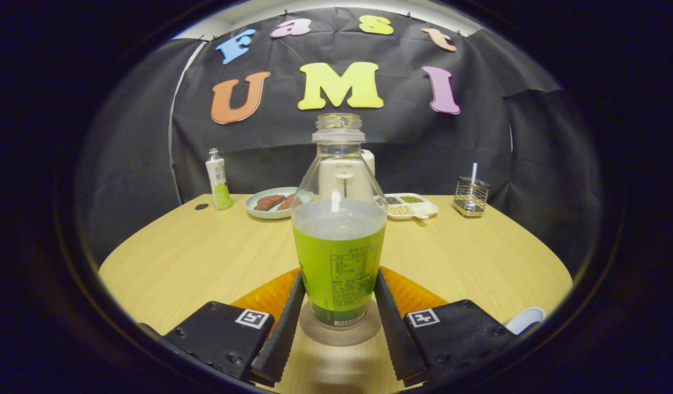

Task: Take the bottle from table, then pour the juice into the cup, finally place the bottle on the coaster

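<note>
Bottle point(339, 241) upright on coaster point(340, 331) | fingers point(286, 323) flank it | label unreadable

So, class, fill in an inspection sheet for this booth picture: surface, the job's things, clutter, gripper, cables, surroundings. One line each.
Surface: round light-wood table, with an orange mat near the fingers.
Job's things: uncapped bottle of green juice stands upright on a round coaster; a pale cup's rim shows beside the right finger.
Clutter: small bottle, plate of food, divided snack tray, wire holder, white container behind the bottle.
Gripper: gripper brackets the bottle's base, fingers close to its sides; contact cannot be judged.
Cables: nothing seen.
Surroundings: black cloth wall.
</note>
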The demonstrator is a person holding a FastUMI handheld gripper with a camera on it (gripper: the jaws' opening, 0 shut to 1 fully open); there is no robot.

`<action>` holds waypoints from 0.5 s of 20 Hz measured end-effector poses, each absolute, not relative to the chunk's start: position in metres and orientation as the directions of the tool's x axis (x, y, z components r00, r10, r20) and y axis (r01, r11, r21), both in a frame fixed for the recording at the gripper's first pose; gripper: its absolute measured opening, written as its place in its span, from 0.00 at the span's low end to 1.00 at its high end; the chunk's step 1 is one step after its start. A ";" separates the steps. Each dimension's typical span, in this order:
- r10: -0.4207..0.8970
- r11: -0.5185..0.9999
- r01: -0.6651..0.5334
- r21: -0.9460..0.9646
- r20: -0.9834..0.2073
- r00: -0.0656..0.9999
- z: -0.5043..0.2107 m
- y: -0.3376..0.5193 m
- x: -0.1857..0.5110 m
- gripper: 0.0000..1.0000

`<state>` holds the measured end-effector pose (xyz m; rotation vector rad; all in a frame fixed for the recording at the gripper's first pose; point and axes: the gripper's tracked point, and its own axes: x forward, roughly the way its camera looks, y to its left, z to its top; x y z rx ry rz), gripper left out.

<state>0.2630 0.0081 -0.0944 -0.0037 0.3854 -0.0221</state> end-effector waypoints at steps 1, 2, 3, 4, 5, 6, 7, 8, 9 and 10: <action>-0.022 1.000 0.019 -0.011 -0.377 0.926 -0.095 0.008 0.263 0.77; -0.021 1.000 0.018 -0.011 -0.377 0.926 -0.094 0.007 0.263 0.77; -0.019 1.000 0.016 -0.013 -0.376 0.926 -0.094 0.007 0.263 0.78; -0.020 1.000 0.015 -0.015 -0.379 0.925 -0.094 0.007 0.263 0.80; -0.026 1.000 0.017 -0.026 -0.388 0.921 -0.095 0.007 0.264 0.81; -0.035 0.999 0.019 -0.043 -0.409 0.912 -0.101 0.005 0.264 0.83; -0.031 0.999 0.011 -0.051 -0.420 0.907 -0.102 0.007 0.262 0.86; -0.017 0.999 -0.004 -0.049 -0.415 0.910 -0.099 0.010 0.263 0.95; -0.004 0.999 -0.016 -0.045 -0.409 0.912 -0.097 0.013 0.262 0.96; 0.006 0.999 -0.027 -0.044 -0.411 0.912 -0.097 0.014 0.260 0.97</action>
